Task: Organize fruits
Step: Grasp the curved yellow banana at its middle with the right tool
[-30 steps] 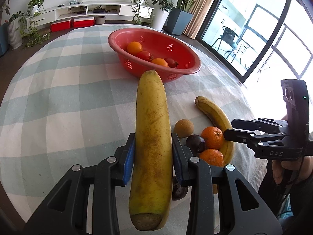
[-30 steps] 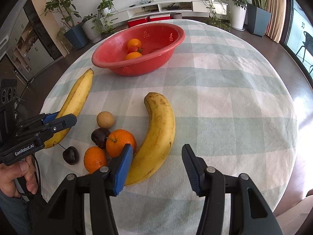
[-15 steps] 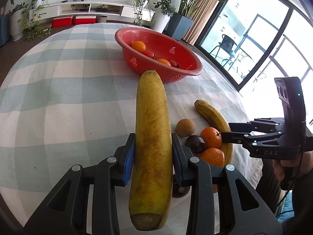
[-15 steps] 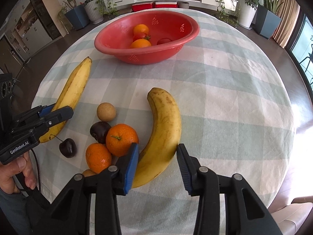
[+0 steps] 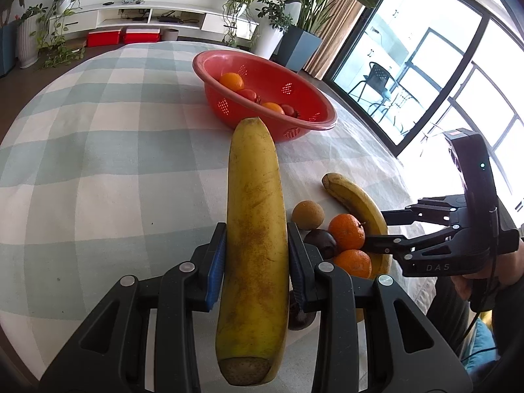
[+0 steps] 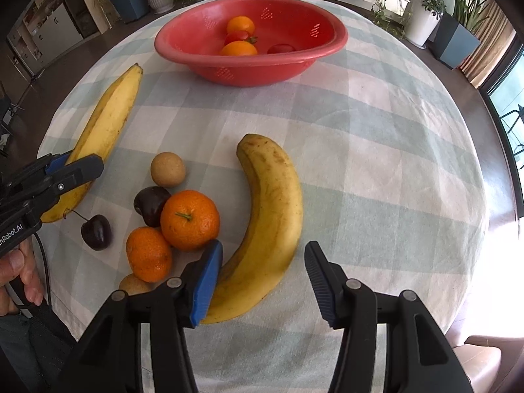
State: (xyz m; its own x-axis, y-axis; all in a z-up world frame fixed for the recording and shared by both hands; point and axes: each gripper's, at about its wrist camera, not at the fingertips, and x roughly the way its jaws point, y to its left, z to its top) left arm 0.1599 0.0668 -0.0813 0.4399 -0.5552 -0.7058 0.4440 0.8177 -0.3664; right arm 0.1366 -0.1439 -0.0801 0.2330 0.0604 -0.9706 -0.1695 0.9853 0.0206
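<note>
My left gripper (image 5: 255,258) is shut on a long yellow banana (image 5: 253,229), also in the right wrist view (image 6: 104,131). My right gripper (image 6: 262,278) is open, its jaws astride the lower end of a second, curved banana (image 6: 271,219) lying on the checked tablecloth (image 6: 376,163). To its left lie two oranges (image 6: 190,219), a dark plum (image 6: 150,204), a brown round fruit (image 6: 168,169) and a cherry (image 6: 96,232). The red basket (image 6: 249,65) stands at the far side and holds oranges and red fruits.
The round table's edge (image 6: 471,262) curves close on the right, with a floor below. A low white TV shelf (image 5: 131,16), potted plants (image 5: 294,16) and glass doors (image 5: 442,82) stand beyond the table. A small brown fruit (image 6: 134,283) lies by my right gripper's left finger.
My right gripper has moved forward and down over the curved banana's lower end, narrowing then widening a little. My left gripper still holds its banana and has shifted slightly toward the basket.
</note>
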